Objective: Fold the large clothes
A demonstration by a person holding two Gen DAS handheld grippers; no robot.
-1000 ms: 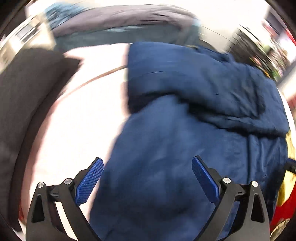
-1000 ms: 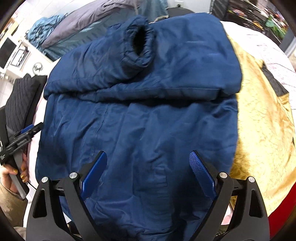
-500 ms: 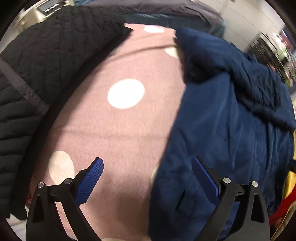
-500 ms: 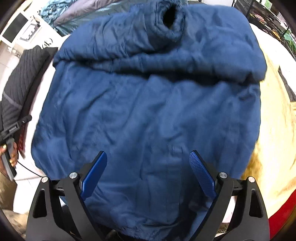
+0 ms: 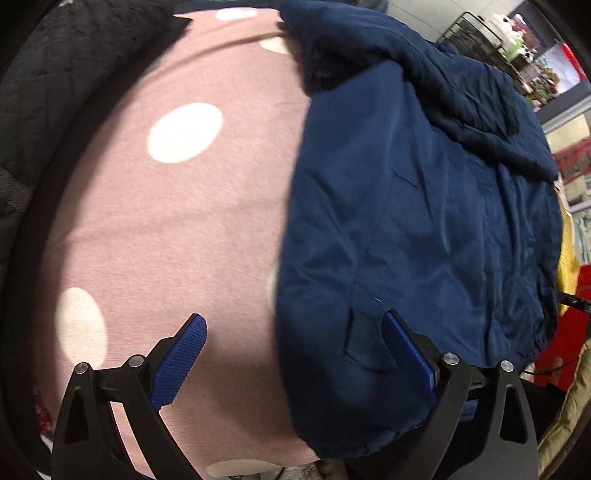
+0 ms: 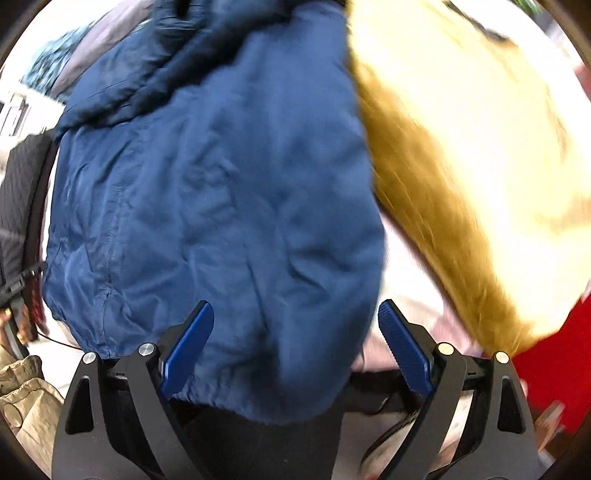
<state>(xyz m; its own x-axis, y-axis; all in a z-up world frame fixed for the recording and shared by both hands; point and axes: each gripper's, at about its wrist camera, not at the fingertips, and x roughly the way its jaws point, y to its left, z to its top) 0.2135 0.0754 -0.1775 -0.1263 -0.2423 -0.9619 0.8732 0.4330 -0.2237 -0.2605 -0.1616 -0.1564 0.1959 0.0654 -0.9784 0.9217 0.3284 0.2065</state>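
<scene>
Left wrist view: left claw (image 5: pixel 293 354) spread over navy jacket (image 5: pixel 424 206); right claw (image 6: pixel 295 343) spread likewise; no legible writing.

Jacket (image 5: pixel 424 221) on spotted blanket (image 5: pixel 177 221); quilted garment (image 5: pixel 55 92) left, fuzzy fabric (image 6: pixel 461 166) right.

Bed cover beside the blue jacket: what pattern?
Pink with white dots, best in the left wrist view.

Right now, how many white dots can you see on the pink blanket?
5 on the pink blanket: top edge, beside the jacket's collar, big middle one, lower left, bottom edge. The blue jacket hides others.
</scene>
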